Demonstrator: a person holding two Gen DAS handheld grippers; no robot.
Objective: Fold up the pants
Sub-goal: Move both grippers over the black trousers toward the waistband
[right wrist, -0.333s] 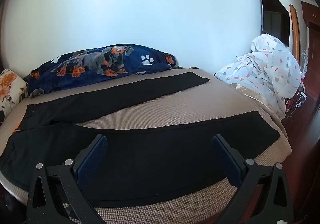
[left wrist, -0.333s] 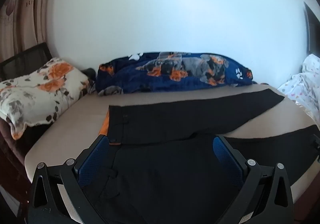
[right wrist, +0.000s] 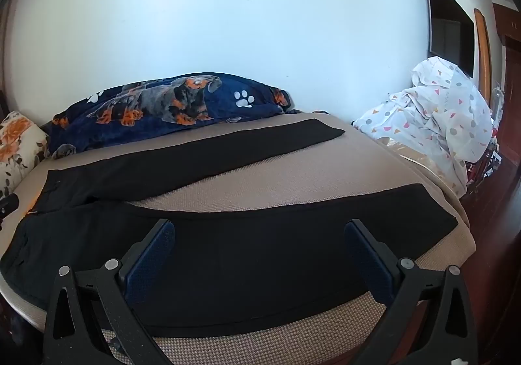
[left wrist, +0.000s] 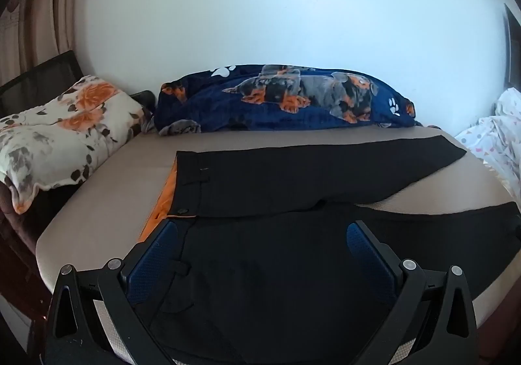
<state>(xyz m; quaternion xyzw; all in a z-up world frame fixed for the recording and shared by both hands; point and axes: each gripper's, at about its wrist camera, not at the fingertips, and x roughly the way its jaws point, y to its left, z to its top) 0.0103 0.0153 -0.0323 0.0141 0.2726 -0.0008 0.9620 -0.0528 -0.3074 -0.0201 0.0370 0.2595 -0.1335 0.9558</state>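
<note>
Holding both tongs low over the near edge of the bed (right wrist: pixel 423 251), we see the left tongs (left wrist: pixel 262 234) spread wide with nothing between their blue pads, hovering above the waist end of the pants (left wrist: pixel 293 251). The right tongs (right wrist: pixel 259 234) are spread just as wide and empty, poised above the near leg of the pants (right wrist: pixel 260 251), toward its hem end.

The pants are black and lie flat on the bed's tan cover, opened out in a V: the near leg runs along the front edge of the bed, the far leg angles away toward the wall, and a wedge of bare cover shows between them. At the waistband, a strip of orange lining (left wrist: pixel 167 189) peeks out on the side away from the legs.

Beyond the pants, against the wall, lies a dark blue blanket (left wrist: pixel 293 101) printed with dogs and paw marks. Past the waist end of the pants sits a flowered pillow (left wrist: pixel 62 133) in white and orange. Past the hem end, at the foot of the bed, a white sheet (right wrist: pixel 436 117) with coloured dots and triangles is heaped up.
</note>
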